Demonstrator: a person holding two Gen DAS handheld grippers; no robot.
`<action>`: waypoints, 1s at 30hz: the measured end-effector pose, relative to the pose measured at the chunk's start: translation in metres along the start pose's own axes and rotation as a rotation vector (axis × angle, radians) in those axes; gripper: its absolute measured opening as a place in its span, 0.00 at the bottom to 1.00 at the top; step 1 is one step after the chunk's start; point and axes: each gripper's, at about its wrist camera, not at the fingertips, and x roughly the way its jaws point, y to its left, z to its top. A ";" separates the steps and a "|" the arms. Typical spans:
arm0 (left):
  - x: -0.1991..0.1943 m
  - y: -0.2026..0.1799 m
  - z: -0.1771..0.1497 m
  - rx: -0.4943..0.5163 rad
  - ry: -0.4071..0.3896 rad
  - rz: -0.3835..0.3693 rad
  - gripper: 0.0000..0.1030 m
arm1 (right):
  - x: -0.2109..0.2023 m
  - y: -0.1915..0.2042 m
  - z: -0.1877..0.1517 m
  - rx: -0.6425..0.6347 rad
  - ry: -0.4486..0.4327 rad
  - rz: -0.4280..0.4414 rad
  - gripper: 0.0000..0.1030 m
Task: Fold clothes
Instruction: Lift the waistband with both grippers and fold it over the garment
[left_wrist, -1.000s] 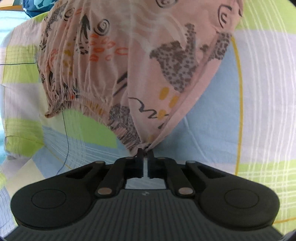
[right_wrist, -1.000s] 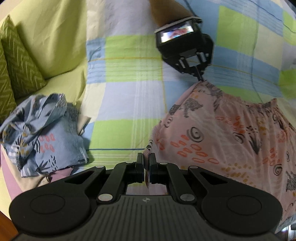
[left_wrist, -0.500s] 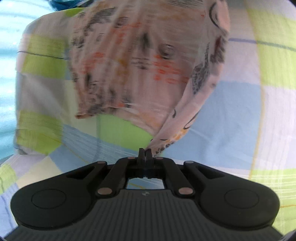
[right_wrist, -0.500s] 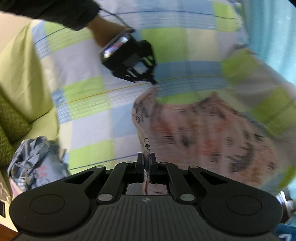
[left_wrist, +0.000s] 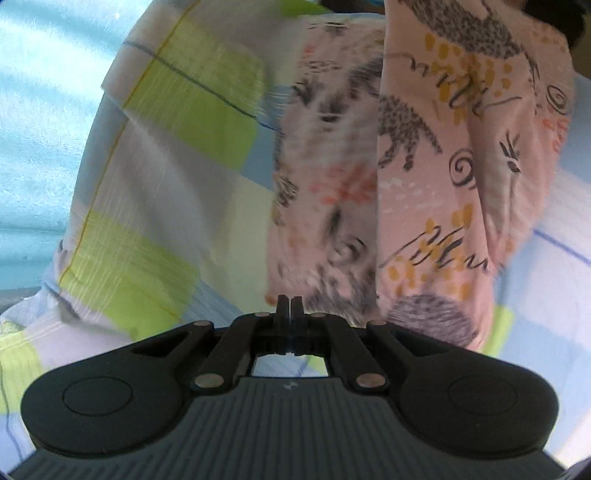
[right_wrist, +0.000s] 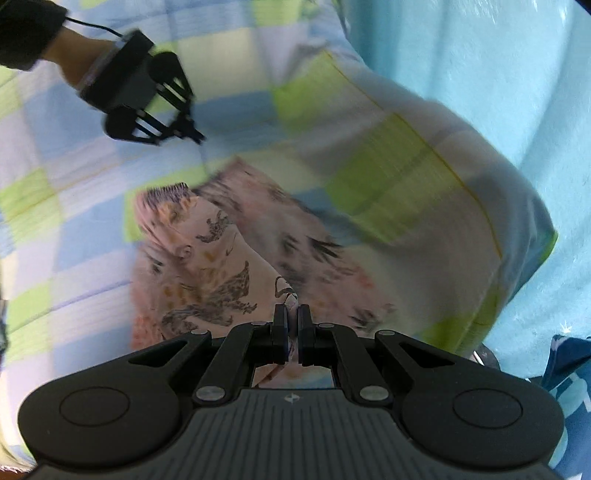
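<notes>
While pink garment (right_wrist: 229, 266) sags, checked bedsheet (right_wrist: 399, 162), turquoise blanket (right_wrist: 480, 66) beyond.

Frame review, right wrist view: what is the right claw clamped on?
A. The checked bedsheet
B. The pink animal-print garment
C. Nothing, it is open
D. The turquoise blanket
B: the right claw has its fingers closed with a fold of the pink animal-print garment pinched between them, above the checked bedsheet.
</notes>
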 end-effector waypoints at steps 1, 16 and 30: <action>0.006 0.004 0.004 -0.014 0.008 -0.016 0.00 | 0.010 -0.013 0.000 0.002 0.013 0.001 0.04; 0.057 0.019 -0.029 -0.697 0.162 -0.383 0.21 | 0.067 -0.036 -0.028 -0.010 0.179 0.090 0.04; 0.026 0.045 -0.058 -0.997 0.044 -0.320 0.00 | 0.056 -0.046 -0.014 0.016 0.147 0.058 0.04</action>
